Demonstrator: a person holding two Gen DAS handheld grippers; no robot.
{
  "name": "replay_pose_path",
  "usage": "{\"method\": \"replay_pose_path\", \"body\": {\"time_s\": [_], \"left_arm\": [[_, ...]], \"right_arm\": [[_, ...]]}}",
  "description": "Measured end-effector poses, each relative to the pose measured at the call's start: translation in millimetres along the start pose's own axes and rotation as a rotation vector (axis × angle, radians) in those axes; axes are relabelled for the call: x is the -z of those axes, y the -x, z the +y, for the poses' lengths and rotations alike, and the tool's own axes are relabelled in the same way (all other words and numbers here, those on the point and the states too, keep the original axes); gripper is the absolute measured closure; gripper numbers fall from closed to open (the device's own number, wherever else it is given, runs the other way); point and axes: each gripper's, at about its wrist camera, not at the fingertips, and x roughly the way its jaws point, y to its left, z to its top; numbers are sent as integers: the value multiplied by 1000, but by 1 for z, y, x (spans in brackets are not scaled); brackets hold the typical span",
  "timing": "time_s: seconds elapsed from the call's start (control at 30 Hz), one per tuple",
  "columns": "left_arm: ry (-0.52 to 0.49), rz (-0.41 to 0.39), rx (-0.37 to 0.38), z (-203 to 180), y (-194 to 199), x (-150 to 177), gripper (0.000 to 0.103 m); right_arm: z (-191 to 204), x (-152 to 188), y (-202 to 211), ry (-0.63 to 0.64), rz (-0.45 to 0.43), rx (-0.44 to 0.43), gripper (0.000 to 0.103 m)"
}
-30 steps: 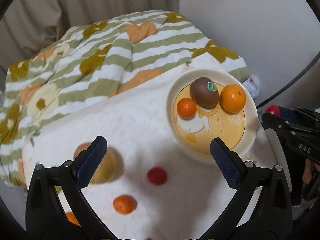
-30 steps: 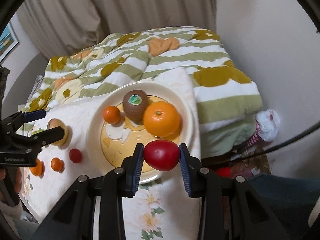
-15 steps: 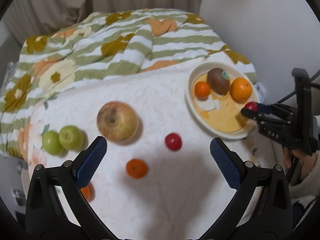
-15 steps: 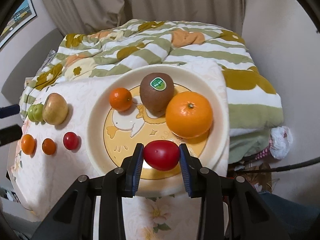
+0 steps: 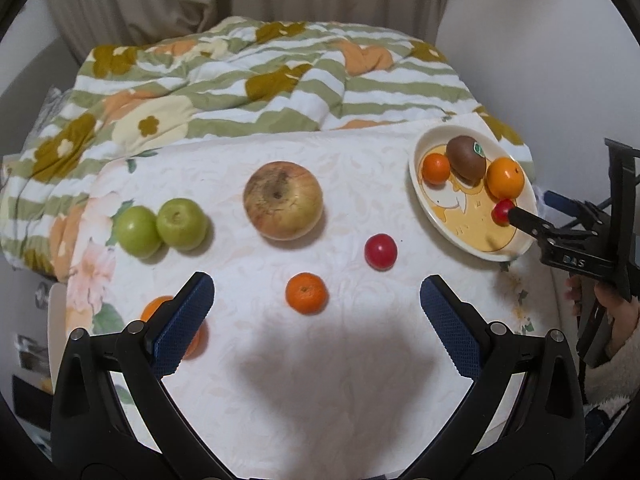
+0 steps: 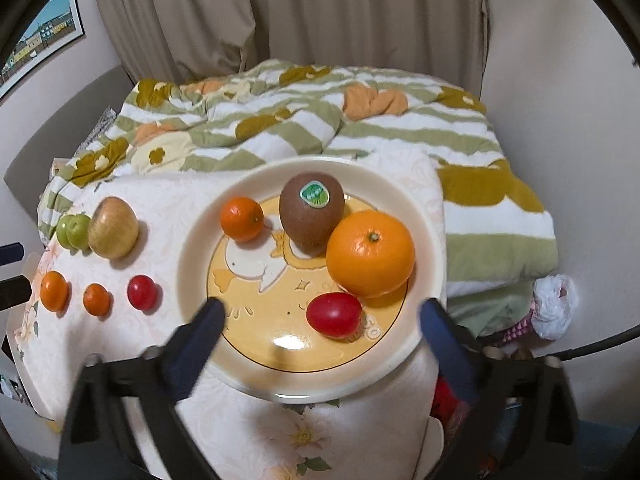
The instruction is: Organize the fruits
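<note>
A cream plate (image 6: 192, 240) (image 5: 440, 224) holds a kiwi (image 6: 312, 212), a large orange (image 6: 370, 254), a small mandarin (image 6: 242, 218) and a red tomato (image 6: 334, 314). My right gripper (image 6: 320, 316) is open, its jaws spread either side of the tomato lying on the plate. My left gripper (image 5: 316, 300) is open and empty above the cloth. On the cloth lie a big apple (image 5: 283, 200), two green apples (image 5: 160, 228), a red tomato (image 5: 380, 251), a mandarin (image 5: 306, 293) and another orange fruit (image 5: 160, 308) behind the left finger.
The table carries a white flowered cloth (image 5: 320, 380). A striped green and orange blanket (image 5: 240, 80) lies behind it. Curtains and a wall stand at the back. A white plastic bag (image 6: 554, 306) lies right of the table.
My right gripper has opened and let the red tomato go onto the plate. My left gripper has drawn back and swung left, so more of the table shows.
</note>
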Motion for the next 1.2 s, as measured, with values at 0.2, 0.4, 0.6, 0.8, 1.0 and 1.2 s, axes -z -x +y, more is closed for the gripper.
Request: {"method": "replay_pose_path", "body": {"time_s": [0.2, 0.4, 0.6, 0.8, 1.0, 1.2], "left_arm": [[42, -53, -20, 14, 23, 13, 0], [102, -78, -58, 36, 49, 24, 0], [141, -128, -95, 59, 76, 36, 0], [170, -166, -92, 96, 95, 47, 0], [120, -154, -48, 136, 98, 48, 0], [55, -142, -1, 172, 97, 45, 0]], "right_arm": [[4, 1, 22, 5, -24, 23, 1], [6, -2, 46, 2, -36, -24, 0], [23, -7, 77, 37, -52, 20, 0], [55, -16, 101, 45, -86, 15, 0], [93, -23, 112, -38, -115, 48, 0], [137, -22, 102, -121, -78, 86, 0]]}}
